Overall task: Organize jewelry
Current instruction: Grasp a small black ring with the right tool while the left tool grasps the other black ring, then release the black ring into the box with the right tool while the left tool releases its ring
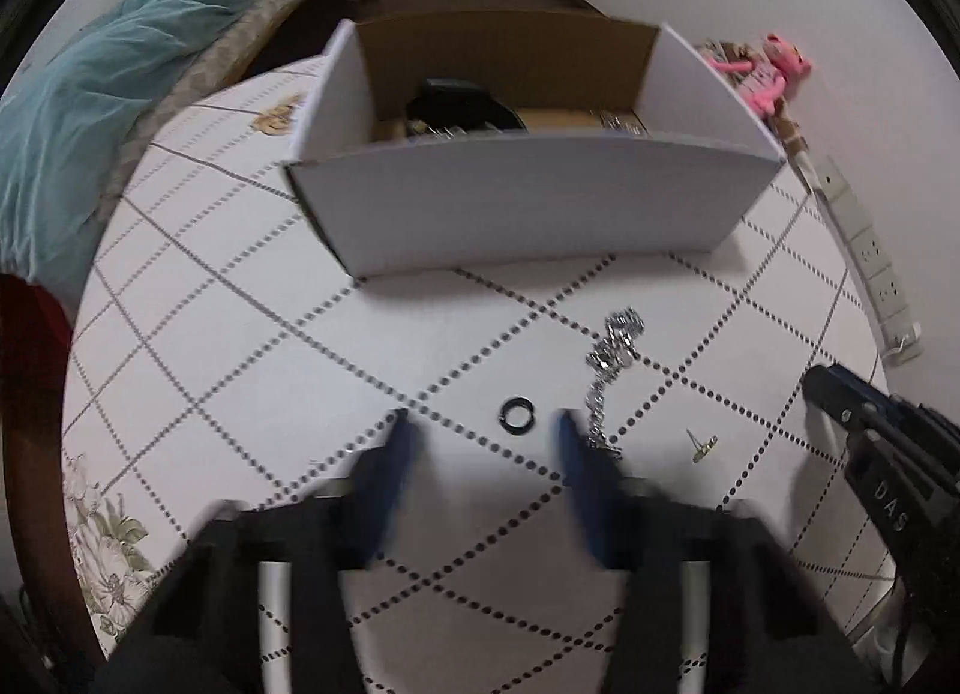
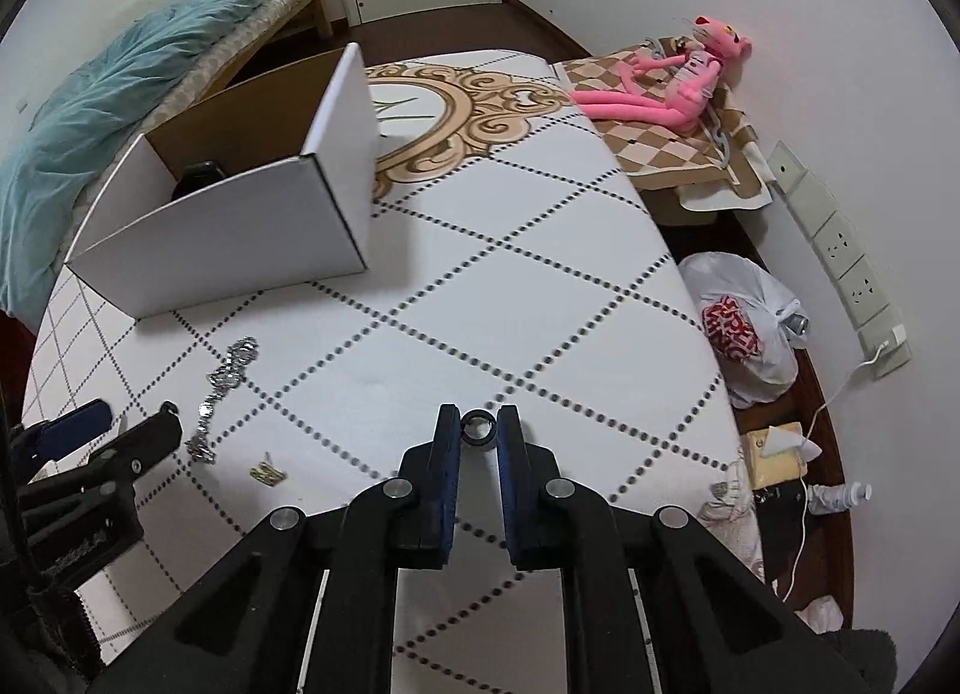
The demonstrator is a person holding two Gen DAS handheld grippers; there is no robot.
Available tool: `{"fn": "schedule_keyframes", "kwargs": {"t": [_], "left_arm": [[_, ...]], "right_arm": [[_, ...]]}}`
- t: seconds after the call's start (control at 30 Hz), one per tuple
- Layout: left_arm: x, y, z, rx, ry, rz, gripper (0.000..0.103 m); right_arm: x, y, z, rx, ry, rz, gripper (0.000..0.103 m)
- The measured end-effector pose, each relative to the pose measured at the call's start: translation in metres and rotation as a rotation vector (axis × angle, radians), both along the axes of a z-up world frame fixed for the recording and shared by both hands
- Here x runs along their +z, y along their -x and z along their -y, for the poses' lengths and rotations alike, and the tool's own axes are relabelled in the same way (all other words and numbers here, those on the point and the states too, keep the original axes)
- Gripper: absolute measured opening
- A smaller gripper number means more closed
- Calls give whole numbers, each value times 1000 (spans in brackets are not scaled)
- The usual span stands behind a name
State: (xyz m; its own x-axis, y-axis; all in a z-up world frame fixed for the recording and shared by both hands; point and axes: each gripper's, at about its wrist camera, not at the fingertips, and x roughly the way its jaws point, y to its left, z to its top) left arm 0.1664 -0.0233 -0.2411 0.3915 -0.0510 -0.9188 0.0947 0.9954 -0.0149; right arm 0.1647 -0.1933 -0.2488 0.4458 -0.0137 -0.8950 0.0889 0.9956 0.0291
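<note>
A black ring (image 1: 518,414) lies on the white table (image 1: 240,346) between the tips of my open left gripper (image 1: 483,424). A silver chain bracelet (image 1: 612,358) lies just right of it; it also shows in the right wrist view (image 2: 225,379). A small gold earring (image 1: 703,445) lies further right, also in the right wrist view (image 2: 268,473). My right gripper (image 2: 479,424) is shut on a second black ring (image 2: 479,428), held above the table. The white cardboard box (image 1: 528,202) stands behind, with dark items inside.
A bed with a teal blanket (image 1: 90,111) lies left of the table. A pink plush toy (image 2: 666,87), a wall socket strip (image 2: 840,250) and a white plastic bag (image 2: 744,328) are on the right. The table edge curves at the right.
</note>
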Motion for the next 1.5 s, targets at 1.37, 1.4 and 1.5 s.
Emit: {"fn": "schedule_keyframes", "kwargs": {"t": [1.37,1.4,1.5], "left_arm": [[86,-118,-49,69,219,9,15],[86,-120,-51,78,211,5,26],[88,-122,-56,97,174,28,80]], "right_arm": [[66,-175,-47,192,-323,-133,14],[65,-178,-47,195,-324,-144,18],[63,-183,-45,187,-330,-152,48]]}}
